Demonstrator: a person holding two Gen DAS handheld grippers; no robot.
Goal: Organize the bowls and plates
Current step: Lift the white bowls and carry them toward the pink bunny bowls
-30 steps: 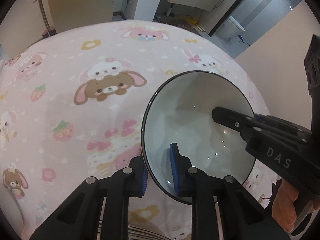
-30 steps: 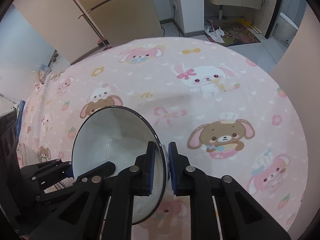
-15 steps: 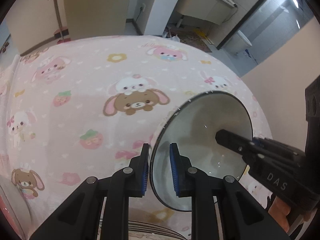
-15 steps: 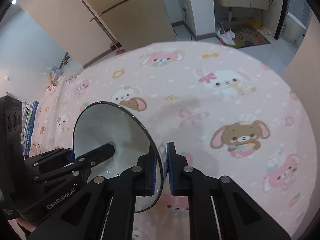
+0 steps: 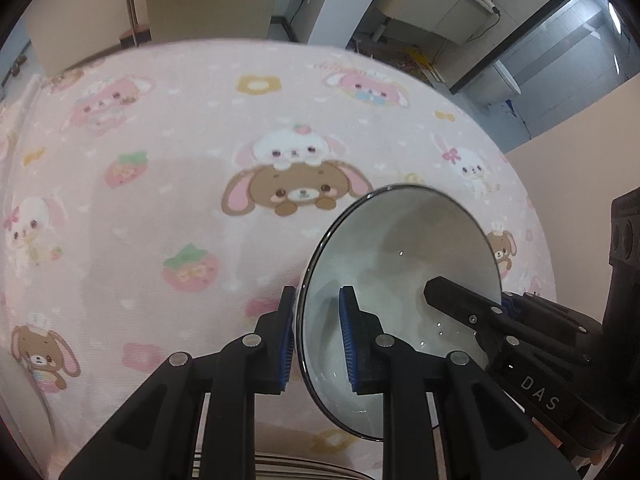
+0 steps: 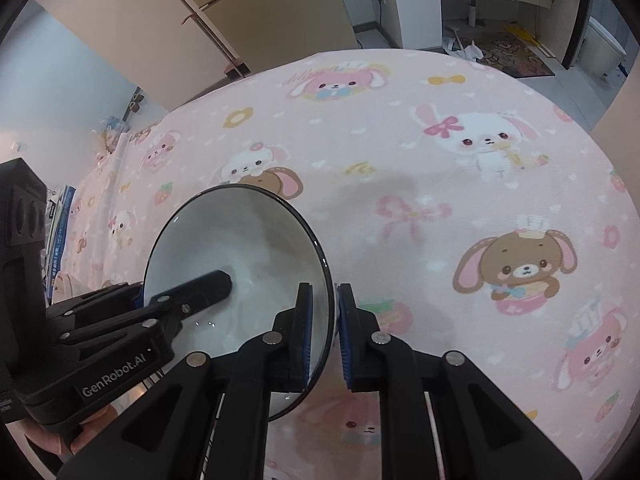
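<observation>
We see the bowl (image 5: 400,280), white inside with a thin dark rim, tilted on edge above the pink cartoon-print surface (image 5: 160,200), toward its near side, and we cannot tell whether its underside touches the cloth, because the bowl's own wall hides that spot. The left hand-held gripper (image 5: 318,336) is clenched on the bowl's left rim, one blue pad inside and one outside, and in the left wrist view the outer pad sits close against the wall. The right hand-held gripper (image 6: 322,334) grasps the opposite rim the same way, with its inner finger lying across the white interior in the left wrist view. In the right wrist view the left tool's inner finger reaches into the bowl from the left. The bowl's near edge is cut off behind the black finger arms in both views, so its lowest part stays unseen. At the bottom edge of the left wrist view a striped curved shape (image 5: 288,466) peeks out; we cannot say what it is. A bit of a hand (image 6: 52,436) shows under the left tool's body in the right wrist view, mostly hidden. Beyond the far edge of the surface stand pale cabinet doors (image 6: 256,12), and a patterned floor mat (image 6: 516,54) lies to the far right, blurred by the lens.
</observation>
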